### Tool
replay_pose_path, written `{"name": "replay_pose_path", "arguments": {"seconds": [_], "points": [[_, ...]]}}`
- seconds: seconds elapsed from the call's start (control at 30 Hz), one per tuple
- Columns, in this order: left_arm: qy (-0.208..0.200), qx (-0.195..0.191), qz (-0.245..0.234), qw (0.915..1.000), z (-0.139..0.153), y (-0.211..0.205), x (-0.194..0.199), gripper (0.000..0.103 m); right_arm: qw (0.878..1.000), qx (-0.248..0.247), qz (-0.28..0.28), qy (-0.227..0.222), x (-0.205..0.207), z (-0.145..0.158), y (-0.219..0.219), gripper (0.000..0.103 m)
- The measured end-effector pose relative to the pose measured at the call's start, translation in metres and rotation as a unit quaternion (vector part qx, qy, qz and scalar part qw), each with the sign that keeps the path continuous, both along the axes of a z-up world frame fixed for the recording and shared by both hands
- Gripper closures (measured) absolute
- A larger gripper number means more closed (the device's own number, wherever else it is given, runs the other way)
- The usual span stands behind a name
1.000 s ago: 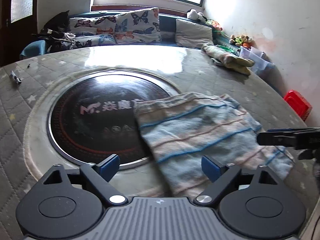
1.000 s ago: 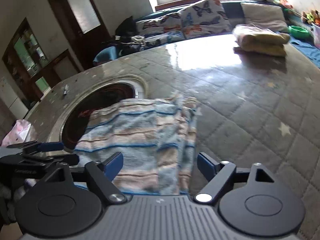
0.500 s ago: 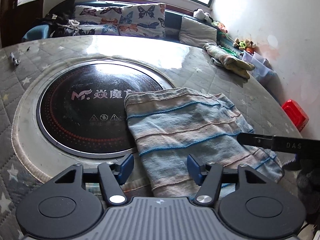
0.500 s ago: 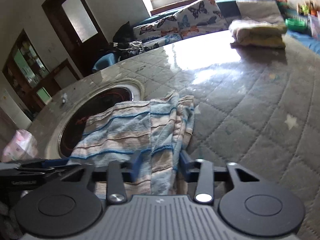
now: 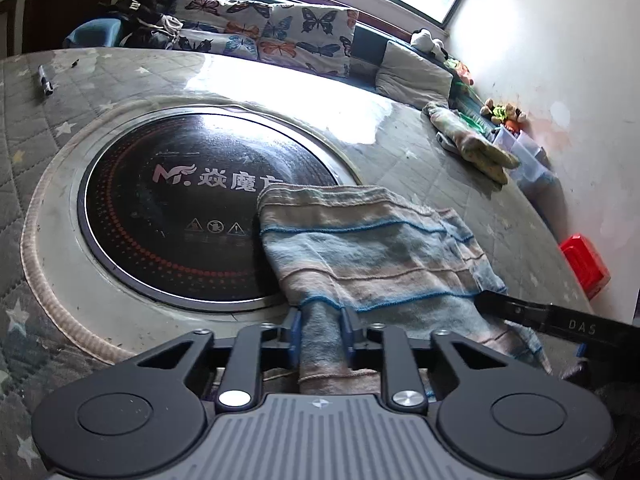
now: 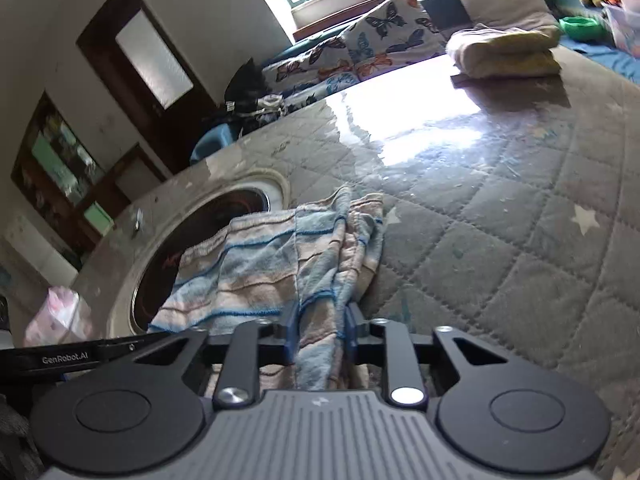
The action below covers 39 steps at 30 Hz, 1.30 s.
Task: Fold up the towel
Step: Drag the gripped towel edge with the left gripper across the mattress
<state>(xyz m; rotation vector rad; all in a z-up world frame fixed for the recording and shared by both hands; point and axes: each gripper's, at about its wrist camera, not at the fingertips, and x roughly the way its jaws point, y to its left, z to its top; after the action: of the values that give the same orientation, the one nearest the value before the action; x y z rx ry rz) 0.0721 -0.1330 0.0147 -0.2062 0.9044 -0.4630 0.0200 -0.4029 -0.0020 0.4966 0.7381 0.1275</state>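
A blue, beige and grey striped terry towel (image 5: 376, 252) lies on a round table covered in grey quilted, star-patterned fabric (image 5: 24, 128). The towel's far left part overlaps the rim of a round black glass hotplate (image 5: 172, 204) set into the table's middle.

The left black hand-held gripper (image 5: 320, 330) sits at the towel's near edge, its blue-padded fingers pressed together on a bunched strip of the cloth that runs back between them toward the camera. The right black hand-held gripper (image 6: 320, 330) is likewise clamped on the towel's near right corner, where the fabric gathers into folds between its fingers.

In the left wrist view, the right gripper's black bar reaches in over the towel's right edge. A folded yellowish cloth (image 6: 504, 50) rests well apart, at the table's far side.
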Motion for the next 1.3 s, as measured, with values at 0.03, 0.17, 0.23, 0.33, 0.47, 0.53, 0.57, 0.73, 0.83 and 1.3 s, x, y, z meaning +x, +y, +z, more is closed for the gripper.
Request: {"name": "replay_pose_path", "arguments": {"seconds": [0.03, 0.17, 0.23, 0.33, 0.47, 0.53, 0.57, 0.73, 0.83, 1.3], "points": [[0.000, -0.002, 0.000, 1.0000, 0.001, 0.001, 0.000, 0.088, 1.000, 0.005, -0.003, -0.002, -0.001, 0.000, -0.001, 0.086], [-0.004, -0.005, -0.001, 1.0000, 0.004, 0.003, 0.002, 0.090, 1.000, 0.006, -0.008, -0.007, -0.007, 0.000, 0.003, 0.087], [-0.005, -0.004, -0.002, 1.0000, 0.004, 0.004, 0.004, 0.091, 1.000, 0.005, -0.010, -0.011, -0.009, 0.001, 0.004, 0.087], [-0.009, -0.003, -0.006, 0.9999, 0.005, 0.003, 0.006, 0.092, 1.000, 0.003, -0.013, -0.013, -0.013, 0.002, 0.005, 0.087], [-0.024, -0.003, -0.016, 0.9996, 0.010, 0.001, 0.005, 0.093, 1.000, -0.011, -0.017, -0.024, -0.018, 0.008, 0.009, 0.088], [-0.033, 0.000, -0.024, 0.9992, 0.014, -0.002, 0.005, 0.094, 0.999, -0.021, -0.017, -0.034, -0.021, 0.013, 0.012, 0.088], [-0.036, 0.000, -0.028, 0.9990, 0.016, -0.004, 0.006, 0.094, 0.999, -0.025, -0.018, -0.038, -0.022, 0.016, 0.012, 0.088], [-0.050, 0.002, -0.047, 0.9976, 0.027, -0.023, 0.013, 0.094, 0.997, -0.038, -0.032, -0.056, -0.024, 0.030, 0.007, 0.089], [-0.060, 0.004, -0.060, 0.9964, 0.035, -0.041, 0.018, 0.094, 0.996, -0.047, -0.043, -0.067, -0.025, 0.040, -0.002, 0.089], [-0.084, 0.017, -0.117, 0.9894, 0.054, -0.150, 0.046, 0.094, 0.984, -0.110, -0.107, -0.093, -0.010, 0.082, -0.073, 0.089]]}}
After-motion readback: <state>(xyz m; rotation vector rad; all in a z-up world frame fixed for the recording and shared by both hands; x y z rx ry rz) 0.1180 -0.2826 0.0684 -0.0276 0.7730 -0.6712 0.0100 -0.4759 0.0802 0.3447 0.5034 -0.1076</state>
